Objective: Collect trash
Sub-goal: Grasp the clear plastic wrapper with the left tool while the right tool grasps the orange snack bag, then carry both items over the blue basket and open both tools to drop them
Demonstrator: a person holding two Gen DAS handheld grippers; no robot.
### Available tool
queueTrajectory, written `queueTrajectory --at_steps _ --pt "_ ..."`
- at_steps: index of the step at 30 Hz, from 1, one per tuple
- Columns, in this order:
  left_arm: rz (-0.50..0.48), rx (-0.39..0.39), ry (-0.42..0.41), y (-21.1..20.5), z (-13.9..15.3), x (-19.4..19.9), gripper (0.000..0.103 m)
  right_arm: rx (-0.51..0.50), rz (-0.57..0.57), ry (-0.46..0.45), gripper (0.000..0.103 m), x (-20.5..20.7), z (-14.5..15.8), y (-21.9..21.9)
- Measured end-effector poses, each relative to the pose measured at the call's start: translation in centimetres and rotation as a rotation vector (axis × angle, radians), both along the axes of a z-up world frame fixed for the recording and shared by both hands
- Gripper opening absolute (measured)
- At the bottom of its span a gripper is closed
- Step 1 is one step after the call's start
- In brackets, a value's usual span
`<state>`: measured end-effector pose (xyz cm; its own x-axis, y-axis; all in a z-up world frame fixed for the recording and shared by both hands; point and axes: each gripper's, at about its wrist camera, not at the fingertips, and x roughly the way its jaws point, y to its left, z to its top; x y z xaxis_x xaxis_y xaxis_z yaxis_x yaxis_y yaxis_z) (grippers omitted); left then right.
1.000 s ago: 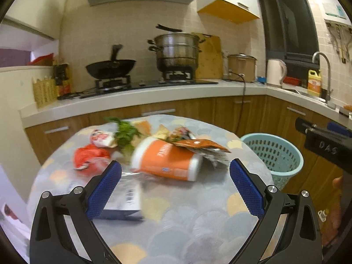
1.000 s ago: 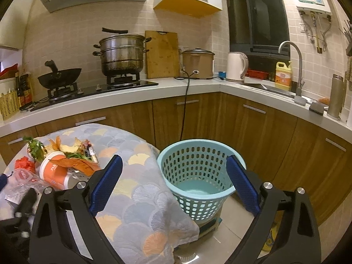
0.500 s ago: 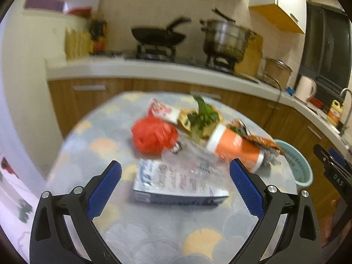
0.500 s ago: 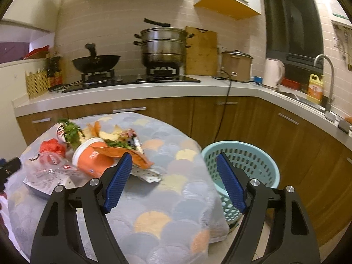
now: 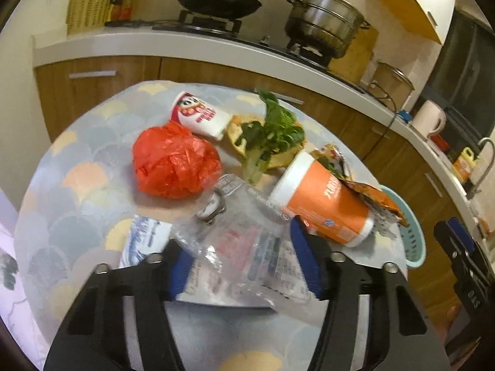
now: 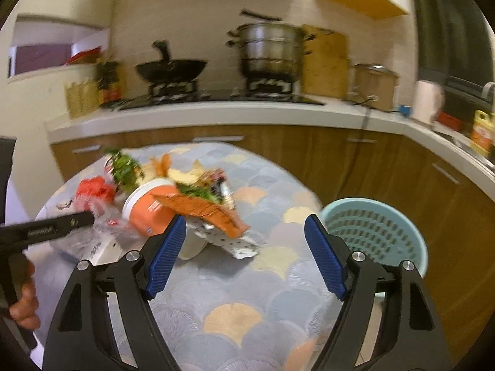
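Note:
On the round table (image 5: 77, 191) lies a trash pile: a red plastic bag (image 5: 174, 165), a red-and-white cup (image 5: 198, 117), leafy greens (image 5: 272, 133), a tipped orange cup (image 5: 324, 207) and an orange snack wrapper (image 6: 210, 213). A crumpled clear plastic bag (image 5: 247, 247) lies on a flat blue-white packet (image 5: 144, 241). My left gripper (image 5: 238, 241) is closing, and both pads touch the clear bag's sides. My right gripper (image 6: 246, 221) hangs open over the table with nothing between its fingers, just short of the snack wrapper.
A teal perforated basket (image 6: 374, 232) stands on the floor right of the table. Behind run wooden cabinets and a counter (image 6: 216, 114) with a wok, a steamer pot and a kettle. A hand (image 6: 24, 303) holds the left gripper's handle at the left edge.
The left gripper swung left and dipped toward the clear bag, and its jaws narrowed around it. The right gripper turned from the basket to the table pile and its jaws narrowed slightly.

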<state>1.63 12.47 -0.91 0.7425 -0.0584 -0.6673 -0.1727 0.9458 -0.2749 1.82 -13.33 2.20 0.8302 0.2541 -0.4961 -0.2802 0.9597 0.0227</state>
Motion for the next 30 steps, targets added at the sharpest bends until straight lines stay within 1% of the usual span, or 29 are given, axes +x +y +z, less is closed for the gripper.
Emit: queueTrajectory --at_steps 1,2,4,6,7,11,13,16,17,18,20,22,23,24,27,28,30 --pt "0.001 -0.006 0.005 0.0 -0.1 0.2 0.043 -0.005 0.027 0.013 0.075 0.4 -0.3 0.3" --pt "0.002 -0.011 0.006 0.0 0.0 0.3 0.033 -0.010 0.047 0.026 0.075 0.7 -0.6 0.5" --pt "0.007 0.000 0.008 0.0 0.1 0.3 0.019 -0.015 0.077 0.064 0.075 1.8 -1.2 0.9" --pt "0.004 -0.010 -0.003 0.0 0.3 0.1 0.017 -0.031 0.109 0.088 0.075 2.5 -1.4 1.4" --pt "0.002 -0.008 -0.009 0.0 0.5 0.0 0.010 -0.055 0.124 0.088 0.075 2.8 -1.3 1.9" --pt "-0.017 -0.007 -0.046 -0.3 1.5 -0.9 0.008 -0.137 0.188 0.111 0.075 4.1 -1.1 4.0" --pt "-0.021 -0.001 -0.061 -0.5 1.9 -1.1 0.007 -0.173 0.196 0.127 0.075 4.8 -1.3 5.0" --pt "-0.030 0.012 -0.079 -0.9 2.7 -1.4 0.007 -0.202 0.208 0.160 0.074 6.3 -1.3 6.2" --pt "-0.033 0.012 -0.090 -1.0 3.0 -1.6 0.007 -0.211 0.209 0.178 0.067 6.9 -1.3 6.5" --pt "-0.038 0.015 -0.101 -1.2 3.4 -1.8 0.007 -0.210 0.214 0.192 0.063 7.4 -1.3 6.7" --pt "-0.040 0.053 -0.109 -1.6 4.0 -2.1 0.007 -0.202 0.221 0.227 0.047 8.4 -1.3 7.0" --pt "-0.042 0.071 -0.123 -2.0 4.4 -2.4 0.007 -0.197 0.214 0.274 0.034 9.5 -1.7 6.9" --pt "-0.041 0.076 -0.128 -2.1 4.5 -2.6 0.006 -0.166 0.227 0.301 0.032 10.0 -1.8 6.6" --pt "-0.042 0.078 -0.132 -2.1 4.6 -2.8 0.005 -0.144 0.231 0.306 0.030 10.2 -1.8 6.3" --pt "-0.045 0.078 -0.138 -2.1 5.0 -2.9 0.005 -0.075 0.236 0.282 0.026 10.1 -0.9 4.8" --pt "-0.045 0.085 -0.143 -2.2 5.2 -3.0 0.005 -0.053 0.240 0.273 0.007 10.0 -0.5 4.4" --pt "-0.047 0.098 -0.162 -2.3 6.0 -3.1 0.004 0.011 0.256 0.261 0.007 9.9 0.4 3.3"
